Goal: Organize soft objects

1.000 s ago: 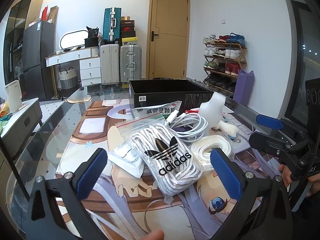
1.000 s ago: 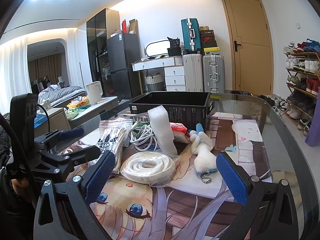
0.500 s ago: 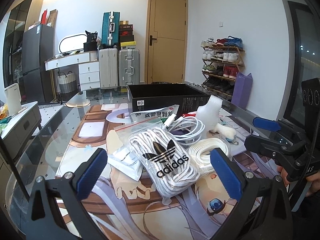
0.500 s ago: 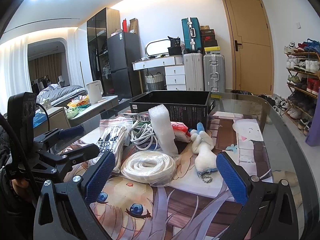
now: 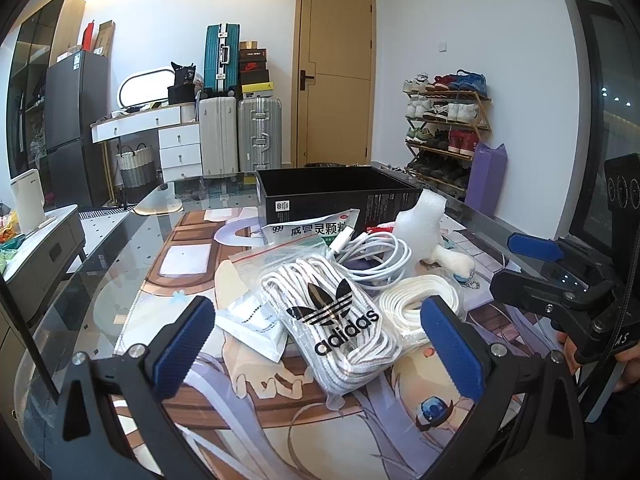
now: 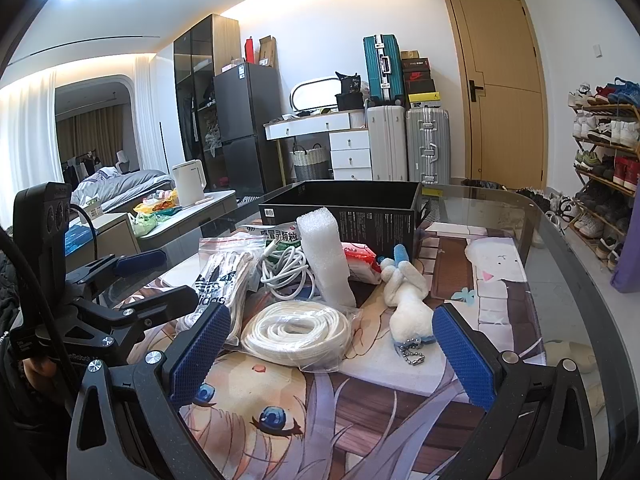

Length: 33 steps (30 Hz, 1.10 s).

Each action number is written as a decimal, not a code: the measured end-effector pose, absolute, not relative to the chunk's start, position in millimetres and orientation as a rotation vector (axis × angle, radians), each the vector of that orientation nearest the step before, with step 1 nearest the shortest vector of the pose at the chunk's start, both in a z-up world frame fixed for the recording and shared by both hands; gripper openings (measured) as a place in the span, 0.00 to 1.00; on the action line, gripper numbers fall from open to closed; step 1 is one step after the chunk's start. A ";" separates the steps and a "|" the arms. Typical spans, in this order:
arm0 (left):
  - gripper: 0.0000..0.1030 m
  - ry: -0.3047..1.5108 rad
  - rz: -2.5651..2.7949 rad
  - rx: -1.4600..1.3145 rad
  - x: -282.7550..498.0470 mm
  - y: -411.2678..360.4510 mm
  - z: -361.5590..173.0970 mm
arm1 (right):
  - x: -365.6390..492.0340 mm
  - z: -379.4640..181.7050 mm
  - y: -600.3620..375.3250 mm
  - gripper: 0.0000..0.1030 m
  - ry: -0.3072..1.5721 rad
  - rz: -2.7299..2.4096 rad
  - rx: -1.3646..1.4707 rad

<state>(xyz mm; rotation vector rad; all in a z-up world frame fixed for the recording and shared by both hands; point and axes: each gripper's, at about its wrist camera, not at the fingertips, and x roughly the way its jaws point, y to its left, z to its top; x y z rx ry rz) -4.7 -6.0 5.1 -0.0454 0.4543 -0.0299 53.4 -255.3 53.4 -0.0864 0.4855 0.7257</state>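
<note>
A heap of soft things lies on the printed mat in front of an open black box [image 5: 336, 196] [image 6: 360, 204]. Nearest my left gripper [image 5: 318, 350] is a clear adidas bag of white laces [image 5: 340, 320] [image 6: 224, 280]. My right gripper [image 6: 328, 354] faces a bagged coil of white cord [image 6: 298, 330] [image 5: 416, 300]. Behind them are a white cable [image 5: 376, 254] [image 6: 286, 270], a white foam block [image 6: 324, 256] [image 5: 424, 222], a white plush keychain [image 6: 408, 300] and a sachet pack [image 5: 312, 228]. Both grippers are open, held short of the heap, with nothing between their fingers.
The glass table [image 5: 100, 264] carries an anime-print mat [image 6: 400, 408]. A flat white sachet [image 5: 252, 322] lies left of the laces. Each view shows the other gripper at its side [image 5: 560, 280] [image 6: 100, 300]. Suitcases [image 5: 240, 136], a door and a shoe rack [image 5: 444, 128] stand beyond.
The left wrist view has tilted up slightly, so the heap sits a little lower in frame. The right gripper has barely shifted. Both stay open.
</note>
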 end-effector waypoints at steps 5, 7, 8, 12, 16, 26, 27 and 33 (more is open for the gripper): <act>1.00 0.469 -0.037 -0.048 -2.9 -5.3 4.6 | 52.3 52.8 -255.8 1.00 0.490 0.726 -0.089; 1.00 0.467 -0.033 -0.055 -3.1 -4.5 5.3 | 52.2 51.7 -255.3 1.00 0.492 0.726 -0.091; 1.00 0.468 -0.034 -0.056 -2.7 -4.2 5.8 | 52.0 51.3 -255.1 0.99 0.494 0.727 -0.094; 1.00 0.474 -0.031 -0.048 -1.7 -4.1 6.0 | 52.9 51.5 -256.3 0.99 0.500 0.727 -0.096; 1.00 0.477 -0.038 -0.057 -1.2 -3.5 9.2 | 56.7 54.7 -258.2 0.99 0.503 0.724 -0.097; 1.00 0.466 -0.044 -0.039 2.9 -10.0 19.5 | 66.4 75.9 -266.4 1.00 0.551 0.682 -0.129; 1.00 0.468 -0.043 -0.038 3.4 -10.1 20.0 | 67.1 77.6 -267.6 1.00 0.554 0.683 -0.130; 1.00 0.499 -0.022 -0.018 14.0 -11.8 20.8 | 76.4 85.8 -269.8 1.00 0.571 0.675 -0.131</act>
